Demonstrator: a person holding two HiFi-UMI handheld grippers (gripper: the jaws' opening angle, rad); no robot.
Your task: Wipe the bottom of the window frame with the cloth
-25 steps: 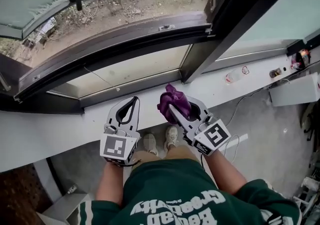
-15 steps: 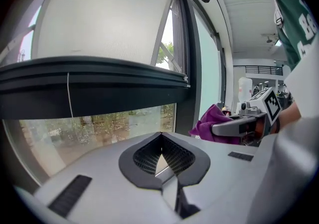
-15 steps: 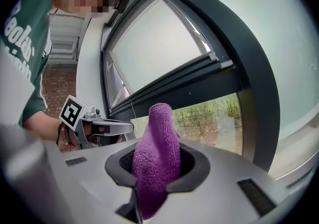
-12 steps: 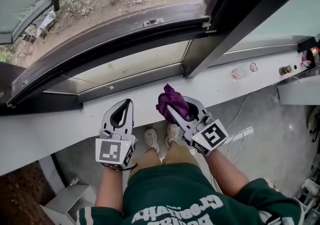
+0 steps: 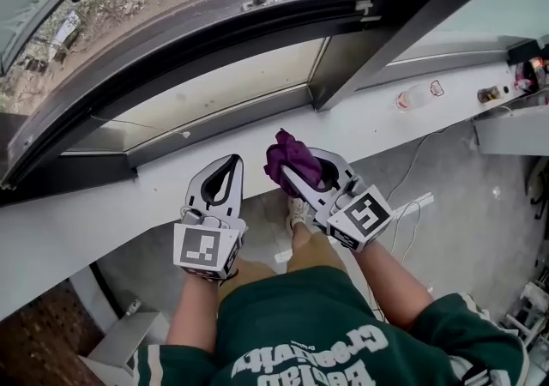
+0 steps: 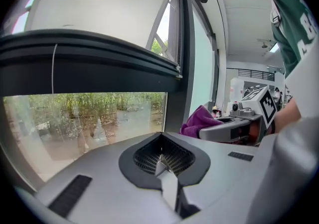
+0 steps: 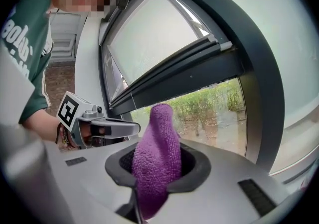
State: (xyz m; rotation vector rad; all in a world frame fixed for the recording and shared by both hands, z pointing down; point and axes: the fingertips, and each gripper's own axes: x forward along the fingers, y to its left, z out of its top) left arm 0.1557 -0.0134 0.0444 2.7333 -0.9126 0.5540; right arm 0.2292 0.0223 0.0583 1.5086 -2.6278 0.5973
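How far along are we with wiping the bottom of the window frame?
Done: the purple cloth is picked up and clamped in the right gripper. In hand: the cloth is held over the white sill, short of the frame's bottom rail. The left gripper is shut and empty. Left: all the wiping, since the cloth is not yet on the rail.

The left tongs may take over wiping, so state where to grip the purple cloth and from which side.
Probably grip the free bunched top of the purple microfibre cloth, which sticks out beyond the tips of the right tongs; they pinch its lower part. Come from the person's left, where the shut, empty left tongs sit beside it.
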